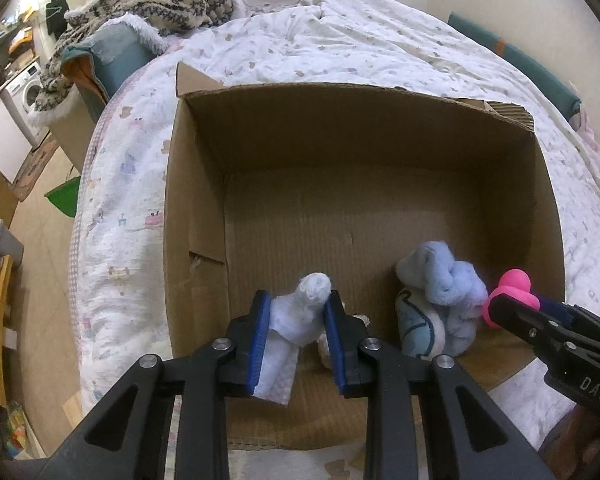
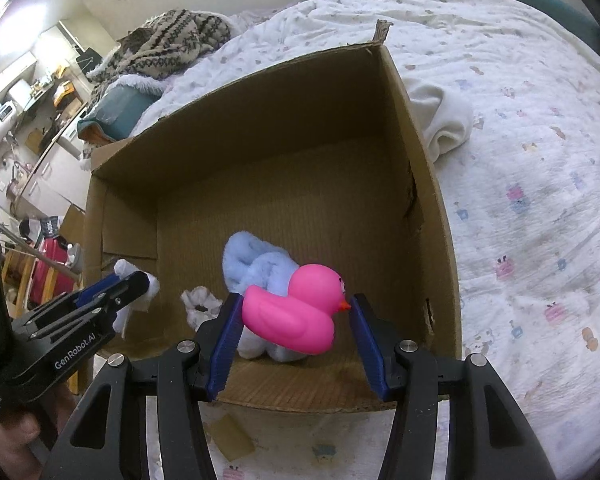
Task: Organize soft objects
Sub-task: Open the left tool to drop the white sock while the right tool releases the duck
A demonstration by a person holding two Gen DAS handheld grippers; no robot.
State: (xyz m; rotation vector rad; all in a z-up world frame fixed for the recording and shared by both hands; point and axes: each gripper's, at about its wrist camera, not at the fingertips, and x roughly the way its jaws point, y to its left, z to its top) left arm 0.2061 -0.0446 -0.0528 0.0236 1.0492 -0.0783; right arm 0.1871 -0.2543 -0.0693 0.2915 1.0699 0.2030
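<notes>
An open cardboard box (image 1: 196, 184) (image 2: 428, 184) sits on the bed. My left gripper (image 1: 296, 312) is shut on a rolled white cloth (image 1: 300, 312) above the box's near left corner; it also shows in the right wrist view (image 2: 136, 292). My right gripper (image 2: 296, 312) is shut on a pink rubber duck (image 2: 296, 312), held over the box's near right side; the duck also shows in the left wrist view (image 1: 508, 292). A light blue plush (image 1: 444, 292) (image 2: 256, 260) lies on the box floor below the duck. A small white soft item (image 2: 200, 304) lies beside it.
The bed is covered by a white printed quilt (image 2: 540, 160). A white folded cloth (image 2: 444, 120) lies on the quilt right of the box. A knitted patterned blanket (image 1: 156, 0) is piled at the bed's far left. Furniture and a washing machine (image 1: 24, 92) stand to the left.
</notes>
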